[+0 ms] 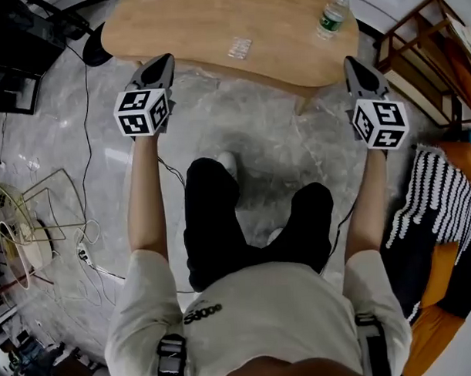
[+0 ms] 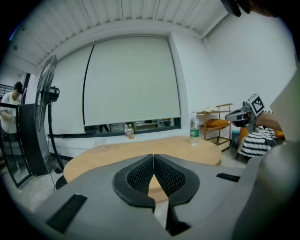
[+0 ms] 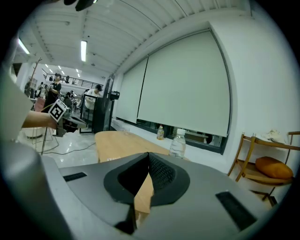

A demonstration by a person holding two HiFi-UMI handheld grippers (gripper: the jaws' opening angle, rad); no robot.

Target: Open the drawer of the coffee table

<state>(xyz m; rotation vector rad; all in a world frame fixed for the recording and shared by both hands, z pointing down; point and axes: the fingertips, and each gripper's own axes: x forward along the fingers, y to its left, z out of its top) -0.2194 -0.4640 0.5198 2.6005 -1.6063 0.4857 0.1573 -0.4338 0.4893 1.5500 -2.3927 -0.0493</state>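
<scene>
Where the coffee table point(image 1: 214, 22) rounds off, a water bottle point(image 1: 333, 14) stands.

A pale wooden tabletop point(image 1: 199, 26), smooth and matt, carries a clear plastic bottle point(image 1: 333, 14) above a glossy grey floor point(image 1: 249, 137) of what looks like polished marble. The left claw point(image 2: 153, 157) and right claw point(image 3: 149, 154) show matt grey plastic shells with black, finely ribbed pads point(image 2: 138, 177). Nearby is soft black-and-white striped cloth point(image 1: 440, 199).
</scene>
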